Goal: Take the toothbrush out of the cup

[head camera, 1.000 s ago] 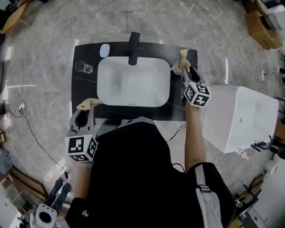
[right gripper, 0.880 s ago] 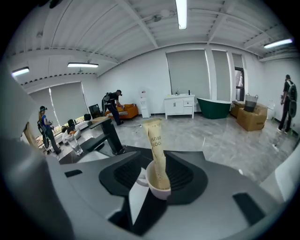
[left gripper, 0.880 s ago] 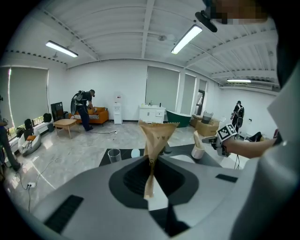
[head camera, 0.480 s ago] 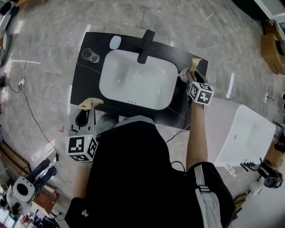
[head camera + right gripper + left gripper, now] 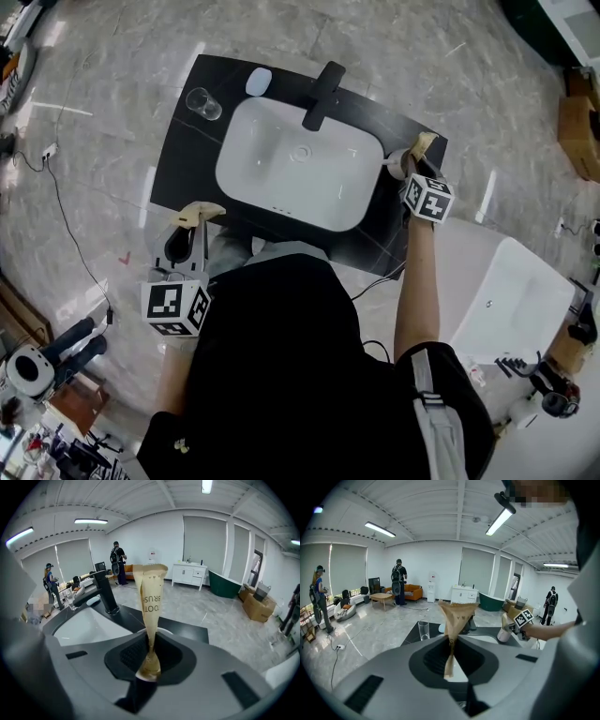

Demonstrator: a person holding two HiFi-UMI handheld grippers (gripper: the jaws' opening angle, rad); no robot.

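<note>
A white cup (image 5: 397, 166) stands on the black counter (image 5: 184, 150) right of the sink, its rim (image 5: 167, 632) just below my right gripper. A tan paper-wrapped toothbrush (image 5: 152, 597) sticks up out of it. My right gripper (image 5: 419, 157) is over the cup and its jaws are closing, with the packet's lower end pinched between them (image 5: 150, 660). My left gripper (image 5: 191, 223) hovers at the counter's near left edge, shut on a second tan paper packet (image 5: 456, 616). From the left gripper view the cup (image 5: 504, 633) shows at the far right.
A white basin (image 5: 300, 173) with a black faucet (image 5: 323, 92) fills the counter's middle. A clear glass (image 5: 203, 103) and a small white dish (image 5: 259, 82) sit at the back left. A white bathtub (image 5: 511, 300) stands to the right. People stand far off.
My right gripper has sunk toward the cup and its jaws have closed in on the wrapped toothbrush. The left gripper has shifted slightly and still holds its packet. The head view has swung.
</note>
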